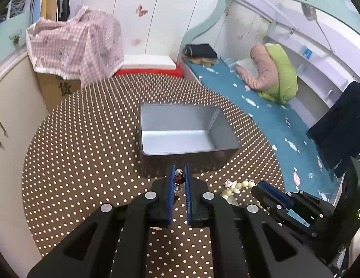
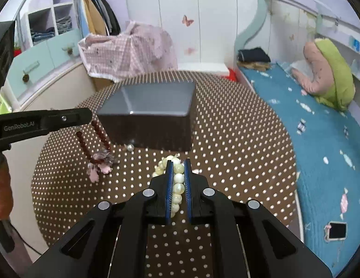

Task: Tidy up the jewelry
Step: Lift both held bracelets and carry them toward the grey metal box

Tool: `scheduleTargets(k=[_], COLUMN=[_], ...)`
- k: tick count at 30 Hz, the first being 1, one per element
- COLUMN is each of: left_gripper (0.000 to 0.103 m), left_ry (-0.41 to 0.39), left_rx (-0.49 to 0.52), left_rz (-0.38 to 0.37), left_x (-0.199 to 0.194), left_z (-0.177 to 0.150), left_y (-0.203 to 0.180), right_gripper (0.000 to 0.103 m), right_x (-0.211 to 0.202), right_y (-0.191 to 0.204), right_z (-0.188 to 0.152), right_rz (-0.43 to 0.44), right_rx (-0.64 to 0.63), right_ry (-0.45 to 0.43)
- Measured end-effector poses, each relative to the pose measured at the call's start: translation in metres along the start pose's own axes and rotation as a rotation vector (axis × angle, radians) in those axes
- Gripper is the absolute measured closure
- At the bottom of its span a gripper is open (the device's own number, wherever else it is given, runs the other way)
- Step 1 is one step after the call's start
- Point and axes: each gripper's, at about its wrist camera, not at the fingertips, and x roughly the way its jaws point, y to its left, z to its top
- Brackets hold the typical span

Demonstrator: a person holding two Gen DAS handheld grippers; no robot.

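Note:
An open grey metal box stands in the middle of the round polka-dot table. My left gripper is shut on a dark red bead bracelet. In the right wrist view that bracelet hangs from the left gripper's fingers, its pink tassel touching the table. My right gripper is shut on a cream pearl bracelet, just in front of the box. The pearl bracelet also shows to the right in the left wrist view, beside the right gripper's fingers.
A small silver bead lies at the box's near wall. A bed with a blue cover runs along the right of the table. A pink checked cloth drapes a cardboard box behind the table. A phone lies on the bed.

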Motion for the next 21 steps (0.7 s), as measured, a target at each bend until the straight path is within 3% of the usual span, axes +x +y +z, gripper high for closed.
scheduleTargets(k=[7, 12, 21], left_gripper=[0.096, 0.096, 0.096], left_ry=[-0.11, -0.086, -0.123], left_rx=[0.026, 0.001, 0.007], left_rz=[-0.036, -0.025, -0.012], left_x=[-0.049, -0.05, -0.065], left_z=[0.002, -0.004, -0.002], left_y=[-0.012, -0.011, -0.014], right_gripper=[0.093, 0.093, 0.093], right_x=[-0.031, -0.038, -0.053], right_y=[0.001, -0.004, 0.004], right_z=[0.008, 0.009, 0.026], right_rz=[-0.019, -0.021, -0.004], right_rx=[-0.011, 0.006, -0.008], right_ry=[-0.08, -0.076, -0.126])
